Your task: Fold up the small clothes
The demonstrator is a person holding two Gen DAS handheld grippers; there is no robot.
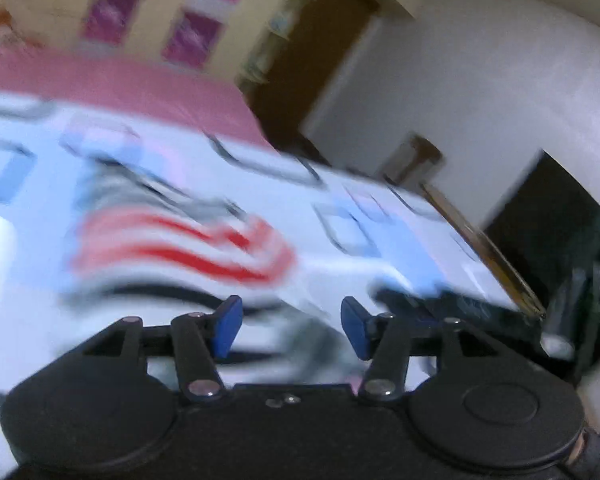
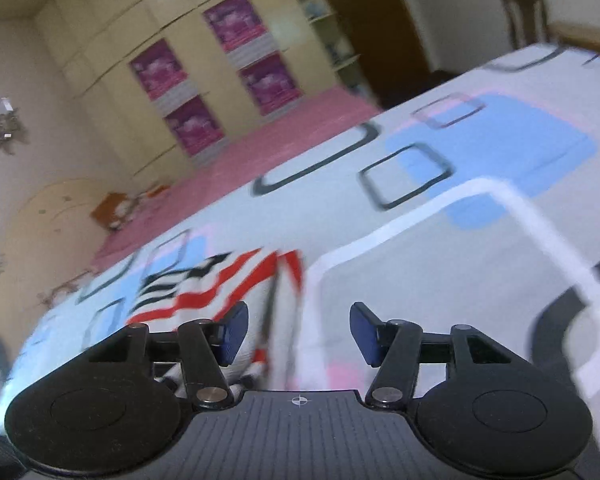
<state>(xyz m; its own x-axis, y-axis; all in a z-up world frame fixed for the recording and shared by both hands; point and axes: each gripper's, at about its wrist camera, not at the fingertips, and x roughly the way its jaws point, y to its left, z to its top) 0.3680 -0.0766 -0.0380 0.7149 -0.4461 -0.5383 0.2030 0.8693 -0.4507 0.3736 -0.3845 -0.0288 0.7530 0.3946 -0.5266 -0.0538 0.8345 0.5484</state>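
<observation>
Cream wardrobe doors (image 2: 148,92) carrying magenta posters (image 2: 158,68) rise behind a bed spread with a pale sheet (image 2: 440,264) printed in blue blocks and dark-outlined squares, a pink cover (image 2: 260,148) lying beyond it. At the left of the left wrist view, heavy motion blur smears everything; the small striped garment (image 1: 180,248), red and black bands on white, lies on the sheet ahead of and slightly left of the left gripper (image 1: 292,326), its outline impossible to trace. That claw stands parted, blue pads (image 1: 226,330) apart with nothing between them. To its right a dark object at the bed's edge is too blurred to identify, and a brown door (image 1: 320,52) shows beyond. In the sharper right wrist view the same garment (image 2: 220,284) lies ahead and left of the right gripper (image 2: 298,332), its near end hidden behind the left finger. This claw also gapes empty, over bare sheet. A wooden chair (image 2: 524,12) is cut off at far right.
</observation>
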